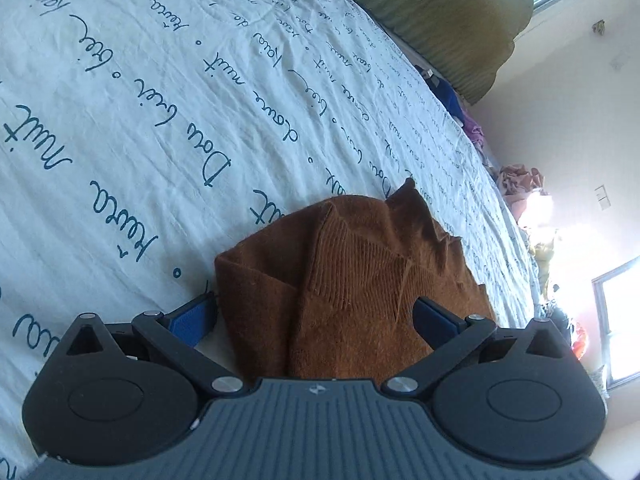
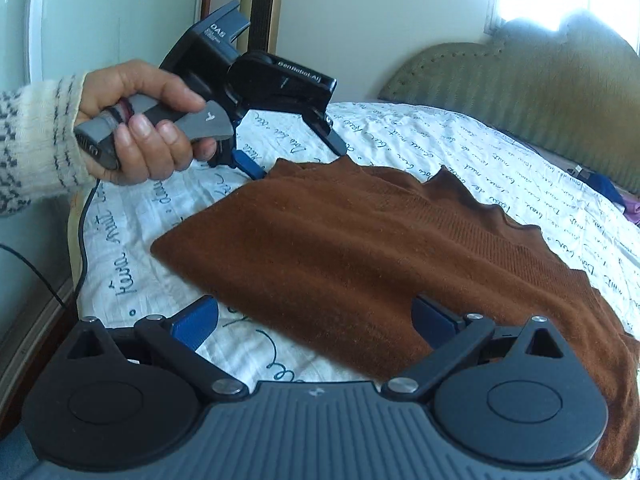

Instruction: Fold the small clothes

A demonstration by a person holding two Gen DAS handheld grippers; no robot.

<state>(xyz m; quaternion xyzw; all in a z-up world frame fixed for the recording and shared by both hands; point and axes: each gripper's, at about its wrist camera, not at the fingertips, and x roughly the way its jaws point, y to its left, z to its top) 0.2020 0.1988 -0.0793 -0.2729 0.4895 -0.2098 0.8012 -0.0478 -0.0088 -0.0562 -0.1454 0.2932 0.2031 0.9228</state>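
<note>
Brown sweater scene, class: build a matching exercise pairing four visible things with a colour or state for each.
Things:
1. sweater
2. bedsheet
3. headboard
4. left gripper

Descriptions:
A. olive green, padded
B. jaws open at the sweater's far edge
C. white with dark handwriting print
D. rust brown, lying on the bed

Pairs: 1-D, 2-C, 3-A, 4-B

Left gripper [image 2: 298, 162]: black housing, white "DAS" and "GenRobot.AI" lettering, grey handle marked "A", blue finger pads [image 2: 247, 166], black cable trailing off at 7 o'clock. Hand [image 2: 138, 120]: bare skin, cream knit sleeve [image 2: 36, 140] with dark flecks. Right gripper [image 2: 314, 324]: ribbed grey body, black round housings, silver pivot screws, blue pads.
</note>
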